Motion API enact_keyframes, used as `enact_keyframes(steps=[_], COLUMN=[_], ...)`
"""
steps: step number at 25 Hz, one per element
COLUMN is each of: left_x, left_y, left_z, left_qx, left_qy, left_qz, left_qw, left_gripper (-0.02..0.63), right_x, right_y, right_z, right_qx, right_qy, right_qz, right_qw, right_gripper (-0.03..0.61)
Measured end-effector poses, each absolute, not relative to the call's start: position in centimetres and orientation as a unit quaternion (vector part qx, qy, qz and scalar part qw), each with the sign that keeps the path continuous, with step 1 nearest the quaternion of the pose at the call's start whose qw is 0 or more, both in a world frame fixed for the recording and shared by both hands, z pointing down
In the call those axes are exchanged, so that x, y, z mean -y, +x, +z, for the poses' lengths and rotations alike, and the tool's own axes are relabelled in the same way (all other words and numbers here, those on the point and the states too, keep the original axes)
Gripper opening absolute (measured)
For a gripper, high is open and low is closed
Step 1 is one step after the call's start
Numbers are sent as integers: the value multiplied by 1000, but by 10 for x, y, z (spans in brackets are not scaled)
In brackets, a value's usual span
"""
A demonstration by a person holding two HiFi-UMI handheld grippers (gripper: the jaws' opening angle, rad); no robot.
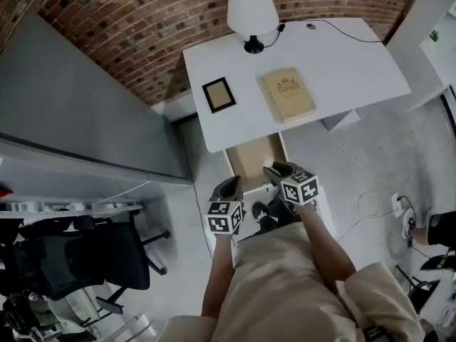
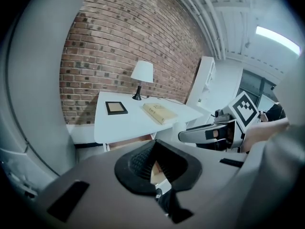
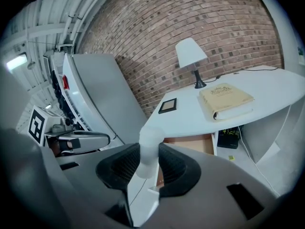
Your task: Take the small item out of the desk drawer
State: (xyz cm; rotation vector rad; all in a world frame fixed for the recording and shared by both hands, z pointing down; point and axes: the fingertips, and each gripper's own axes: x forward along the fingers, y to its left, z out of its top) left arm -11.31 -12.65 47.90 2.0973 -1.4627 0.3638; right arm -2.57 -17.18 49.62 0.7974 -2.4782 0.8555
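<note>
**A:** Where's the small white cylinder [image 3: 149,146]?

**B:** It's pinched upright between the pads of the right hand-held gripper [image 3: 147,163], with its top poking above them. It's outside the open drawer [image 1: 253,155] just beyond.

**A:** And the left hand-held gripper [image 2: 155,168]?

**B:** Its jaws are a narrow slit apart, with nothing between them.

**A:** How will the cylinder handle?

**B:** Probably light, smooth plastic, so it could slip. A mid-body hold looks right. Farther off, a book [image 1: 288,94] lies on the counter [image 1: 342,63].

A white desk [image 1: 342,63] stands against a brick wall [image 1: 142,20], with a white lamp [image 1: 252,9] at its back edge. Left of the desk is a grey partition [image 1: 78,105], then a black office chair [image 1: 78,262].
</note>
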Motion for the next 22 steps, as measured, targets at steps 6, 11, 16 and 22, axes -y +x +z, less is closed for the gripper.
enact_keyframes(steps=[6, 11, 16, 22], left_x=[125, 126, 128, 133], left_y=[-118, -124, -126, -125], left_z=[488, 489, 485, 481], left_qx=[544, 554, 556, 559], left_qy=[776, 771, 771, 771], left_qz=[140, 143, 143, 146], left_qw=[285, 281, 277, 269], left_gripper=[17, 17, 17, 17], right_x=[169, 170, 173, 174], right_y=[-25, -25, -28, -33], right_z=[505, 508, 502, 500], right_qx=[883, 883, 885, 890], right_qy=[286, 280, 279, 269], right_qz=[307, 301, 298, 292], right_qw=[211, 226, 222, 225], right_gripper=[146, 146, 146, 146])
